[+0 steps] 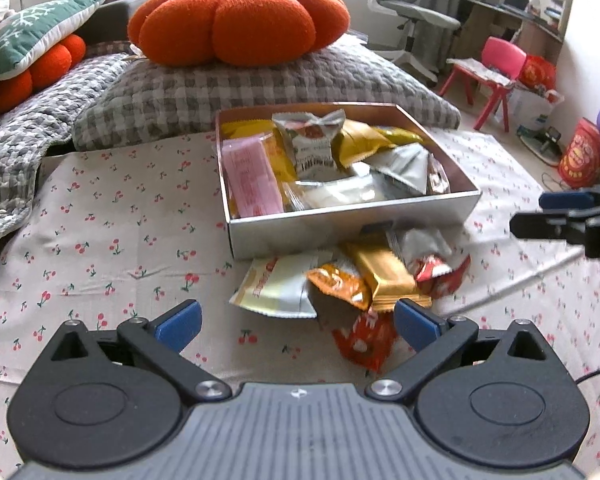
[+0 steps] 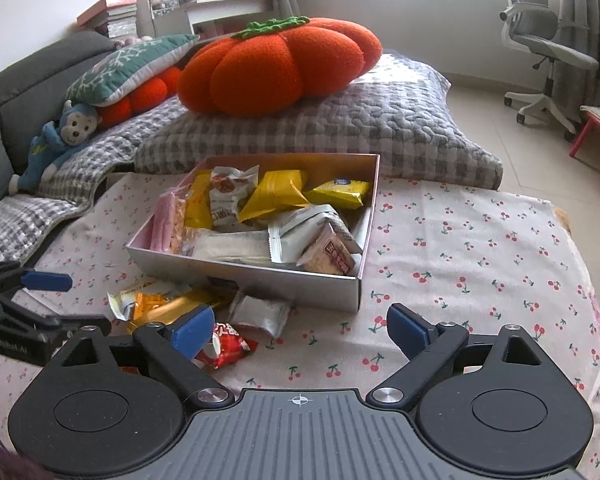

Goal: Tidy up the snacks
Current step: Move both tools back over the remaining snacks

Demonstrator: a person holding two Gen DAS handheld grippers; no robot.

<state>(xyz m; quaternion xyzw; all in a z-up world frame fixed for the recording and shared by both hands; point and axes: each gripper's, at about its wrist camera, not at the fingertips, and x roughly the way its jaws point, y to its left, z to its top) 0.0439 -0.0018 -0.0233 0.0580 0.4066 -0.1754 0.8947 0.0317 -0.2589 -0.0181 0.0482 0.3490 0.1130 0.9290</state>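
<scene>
1. Two grippers, both spread wide, nothing between the pads: left gripper [image 1: 296, 326] and right gripper [image 2: 300, 332], each low over the cherry-print cloth [image 1: 112, 240].
2. Loose snack packets [image 1: 340, 284] lie just in front of the box, touching its near wall; about six, overlap makes the count unsure. One red packet [image 2: 226, 344] sits nearest.
3. One silver box [image 1: 340, 224] holds roughly ten more packets.
4. Behind: one grey checked cushion [image 1: 228, 88], one orange pumpkin pillow [image 1: 240, 16] on top.
</scene>
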